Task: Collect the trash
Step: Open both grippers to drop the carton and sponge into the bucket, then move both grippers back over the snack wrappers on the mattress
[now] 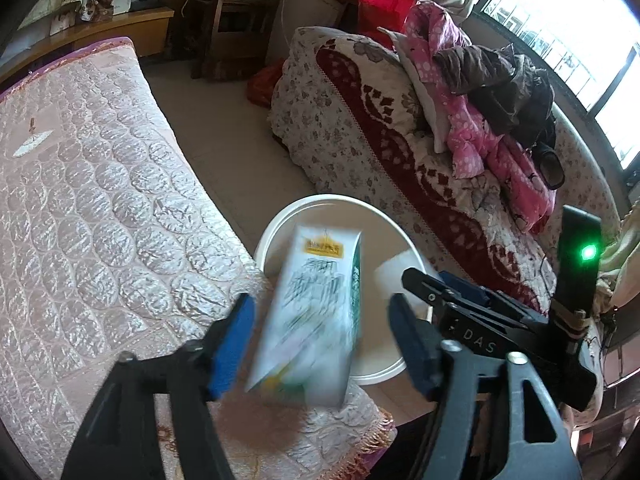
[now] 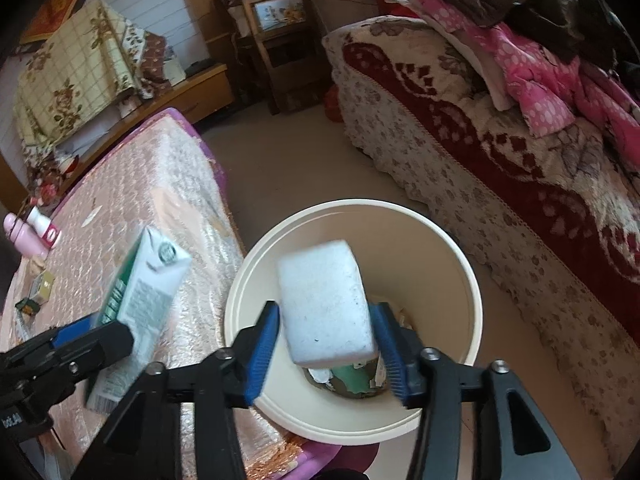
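A white and green milk carton (image 1: 312, 312) sits blurred between the fingers of my left gripper (image 1: 320, 344), whose blue pads stand apart from its sides, at the bed's corner by the cream bin (image 1: 276, 224). The carton also shows in the right wrist view (image 2: 140, 304). My right gripper (image 2: 326, 352) holds a white foam block (image 2: 326, 304) over the open bin (image 2: 452, 256), pads at both sides. Crumpled trash (image 2: 352, 380) lies in the bin's bottom. The foam block is partly visible in the left wrist view (image 1: 394, 278).
A pink quilted bed (image 1: 88, 200) lies to the left, with small boxes (image 2: 40, 288) and a pink bottle (image 2: 24, 236) on it. A floral sofa (image 1: 360, 120) piled with clothes (image 1: 480, 112) stands to the right. A wooden chair (image 2: 276, 40) stands at the back.
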`<state>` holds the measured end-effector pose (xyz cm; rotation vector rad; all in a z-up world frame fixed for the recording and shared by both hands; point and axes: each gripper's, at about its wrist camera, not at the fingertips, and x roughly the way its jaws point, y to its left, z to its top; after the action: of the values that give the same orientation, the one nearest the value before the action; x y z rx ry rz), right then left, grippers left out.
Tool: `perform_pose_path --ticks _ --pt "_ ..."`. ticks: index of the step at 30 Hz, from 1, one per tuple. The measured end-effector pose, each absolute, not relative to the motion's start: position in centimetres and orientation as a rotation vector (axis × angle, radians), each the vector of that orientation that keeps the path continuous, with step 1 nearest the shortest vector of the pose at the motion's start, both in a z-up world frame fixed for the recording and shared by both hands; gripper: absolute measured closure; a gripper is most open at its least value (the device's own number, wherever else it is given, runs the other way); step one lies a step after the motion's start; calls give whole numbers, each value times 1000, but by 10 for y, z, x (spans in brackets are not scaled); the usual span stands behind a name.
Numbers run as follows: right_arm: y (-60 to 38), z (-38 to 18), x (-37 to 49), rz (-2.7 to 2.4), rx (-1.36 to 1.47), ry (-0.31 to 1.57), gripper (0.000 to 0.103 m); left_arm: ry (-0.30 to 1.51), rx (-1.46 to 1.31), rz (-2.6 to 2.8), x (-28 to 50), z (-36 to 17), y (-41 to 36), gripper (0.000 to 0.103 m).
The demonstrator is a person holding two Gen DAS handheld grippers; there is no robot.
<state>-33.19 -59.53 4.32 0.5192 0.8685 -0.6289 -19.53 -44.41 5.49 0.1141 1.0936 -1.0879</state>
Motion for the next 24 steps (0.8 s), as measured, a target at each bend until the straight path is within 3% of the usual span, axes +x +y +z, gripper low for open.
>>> perform_pose_path --ticks 24 --pt "-546 45 -299 -495 485 897 45 1009 135 -876 -169 67 -363 30"
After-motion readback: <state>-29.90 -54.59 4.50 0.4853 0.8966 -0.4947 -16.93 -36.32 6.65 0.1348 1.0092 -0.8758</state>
